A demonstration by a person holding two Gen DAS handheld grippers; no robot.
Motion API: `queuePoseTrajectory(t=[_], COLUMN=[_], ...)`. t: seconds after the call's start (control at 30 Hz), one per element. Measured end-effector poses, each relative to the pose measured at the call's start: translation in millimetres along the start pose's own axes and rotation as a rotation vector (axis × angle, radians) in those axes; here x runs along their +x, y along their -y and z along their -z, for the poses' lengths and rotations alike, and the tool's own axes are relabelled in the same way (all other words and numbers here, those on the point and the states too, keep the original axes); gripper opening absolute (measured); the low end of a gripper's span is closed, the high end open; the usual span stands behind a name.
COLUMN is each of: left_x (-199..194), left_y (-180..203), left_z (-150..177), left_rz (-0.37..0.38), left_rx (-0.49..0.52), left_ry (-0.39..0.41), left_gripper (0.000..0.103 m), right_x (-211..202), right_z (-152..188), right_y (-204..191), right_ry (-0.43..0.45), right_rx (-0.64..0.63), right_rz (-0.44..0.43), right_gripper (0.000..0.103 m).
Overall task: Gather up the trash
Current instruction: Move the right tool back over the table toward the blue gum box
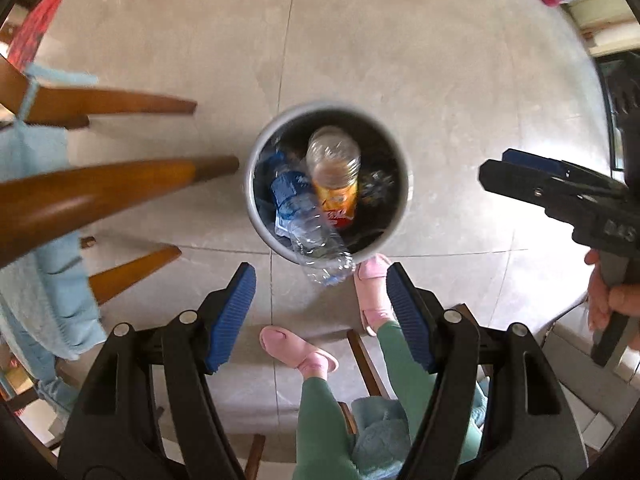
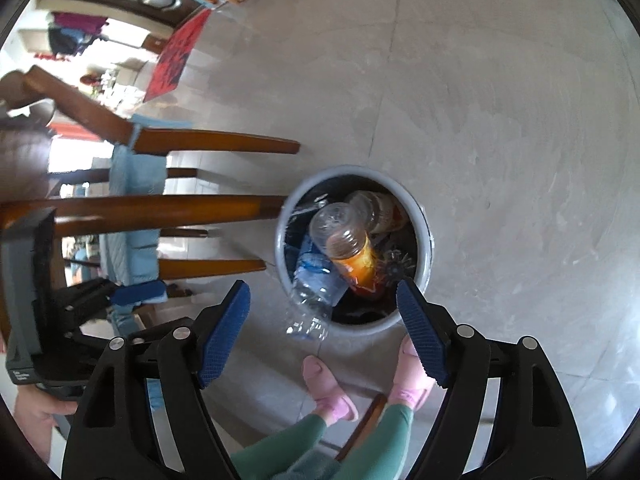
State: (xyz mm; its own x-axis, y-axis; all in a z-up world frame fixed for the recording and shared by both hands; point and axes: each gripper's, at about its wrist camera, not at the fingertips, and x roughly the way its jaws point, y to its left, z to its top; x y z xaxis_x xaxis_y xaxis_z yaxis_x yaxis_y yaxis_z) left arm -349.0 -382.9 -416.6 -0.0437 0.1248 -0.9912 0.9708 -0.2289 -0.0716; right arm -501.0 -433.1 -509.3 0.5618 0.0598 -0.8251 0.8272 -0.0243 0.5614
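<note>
Both tools gape wide with nothing in them, left tool [image 1: 321, 304] and right tool [image 2: 323, 328]; bin [image 1: 256, 216] stuffed with bottles, clear bottle [image 1: 320, 252] poking over its rim; only the right wrist view shows a second jar [image 2: 376, 208] behind the orange-label one [image 2: 348, 248].

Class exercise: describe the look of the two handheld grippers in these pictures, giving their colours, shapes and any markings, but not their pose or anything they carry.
The left gripper and the right gripper match: black angular plastic arms with silver round pivot screws, ending in blue ribbed pads. Seen from the left wrist, the right one has a pistol-like black body on a grey handle with blurred, unreadable white lettering. No cables show. Bare hands grip the handles.
</note>
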Motion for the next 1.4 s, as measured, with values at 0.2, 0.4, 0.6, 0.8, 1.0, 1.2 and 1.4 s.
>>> queuePoseTrajectory(t=[0.2, 0.4, 0.6, 0.8, 1.0, 1.2, 1.4], left_x=[-94.9, -213.7, -310.8, -344.9, -343.7, -329.1, -310.7], left_y=[13.3, -18.6, -102.8, -190.9, -253.7, -293.0, -322.3], left_z=[31.9, 95.9, 188.7, 313.3, 439.1, 534.5, 607.5], left_rz=[0.029, 0.057, -0.005, -0.079, -0.172, -0.191, -0.225], left_rx=[0.009, -0.084, -0.426, -0.858, -1.129, -1.297, -1.424], left_ry=[0.096, 0.266, 0.439, 0.544, 0.549, 0.538, 0.504], left_gripper=[0.066, 0.077, 0.081, 0.082, 0.082, 0.082, 0.082], right_x=[-79.6, -159.2, -181.5, -153.3, -114.9, -49.4, 13.2], right_z=[6.9, 7.1, -6.9, 19.2, 95.9, 191.8, 269.8], right_y=[-39.4, -140.1, -275.6, -446.4, -578.2, -689.9, -752.2], right_ry=[0.029, 0.032, -0.028, -0.147, -0.263, -0.370, -0.431], right_rx=[-0.036, -0.261, -0.546, -0.887, -1.084, -1.260, -1.329], right_rz=[-0.018, -0.128, -0.246, -0.312, -0.377, -0.355, -0.253], right_gripper=[0.078, 0.079, 0.080, 0.084, 0.084, 0.084, 0.084])
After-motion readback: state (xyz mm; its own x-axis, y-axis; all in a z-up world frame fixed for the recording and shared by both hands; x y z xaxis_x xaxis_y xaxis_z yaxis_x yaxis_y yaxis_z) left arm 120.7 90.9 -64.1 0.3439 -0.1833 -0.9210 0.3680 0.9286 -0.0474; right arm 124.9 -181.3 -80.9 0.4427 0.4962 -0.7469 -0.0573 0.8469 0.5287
